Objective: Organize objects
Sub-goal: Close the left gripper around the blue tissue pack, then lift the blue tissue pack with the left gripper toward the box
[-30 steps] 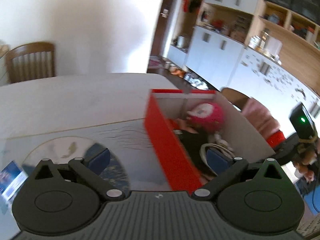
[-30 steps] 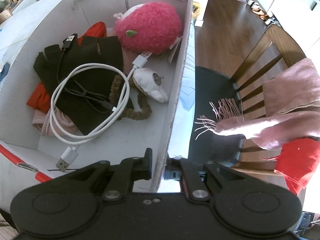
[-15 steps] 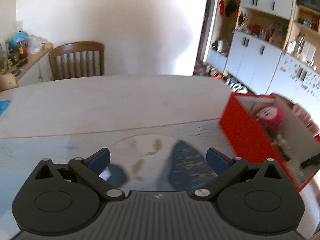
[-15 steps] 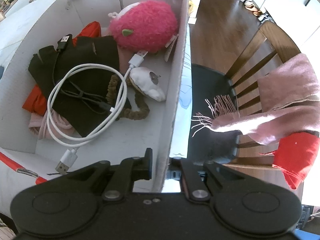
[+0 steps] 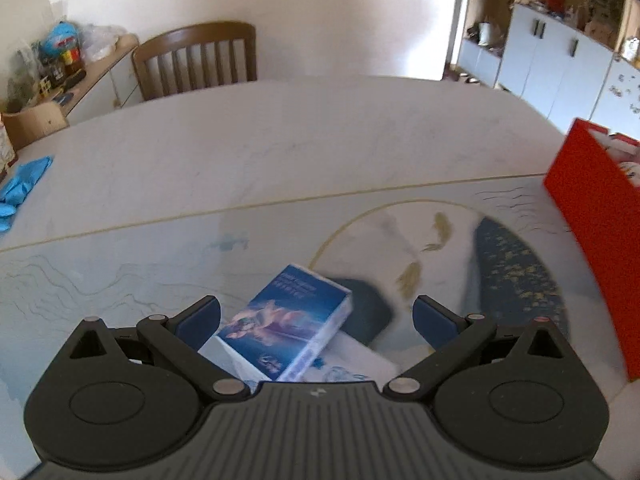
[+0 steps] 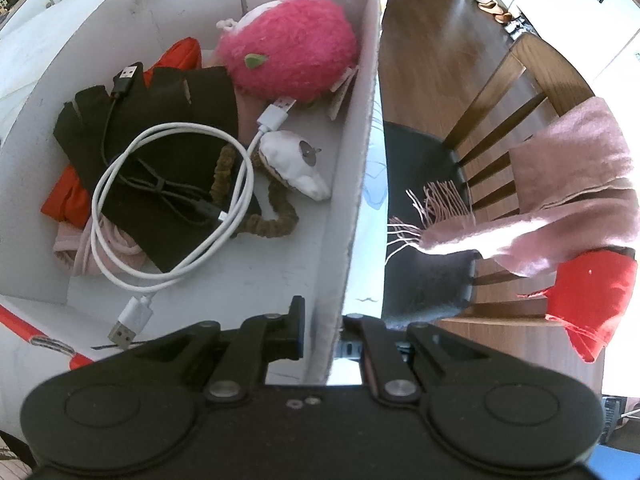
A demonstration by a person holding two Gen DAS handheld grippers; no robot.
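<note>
In the left wrist view, the left gripper (image 5: 316, 314) hangs with its blue pads spread wide over a small blue printed box (image 5: 286, 326) lying on the worktop (image 5: 280, 140); the pads do not touch it. The red box (image 5: 592, 240) stands at the right edge.

In the right wrist view, the right gripper (image 6: 322, 330) pinches the box's white right wall (image 6: 356, 168). Inside lie a pink plush toy (image 6: 292, 48), a white USB cable (image 6: 172, 208), a black glove (image 6: 168, 140) and a black cable (image 6: 160, 184).

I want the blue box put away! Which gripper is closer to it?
Left. The left gripper hangs open right over the blue box; the right gripper pinches the red box's wall.
</note>
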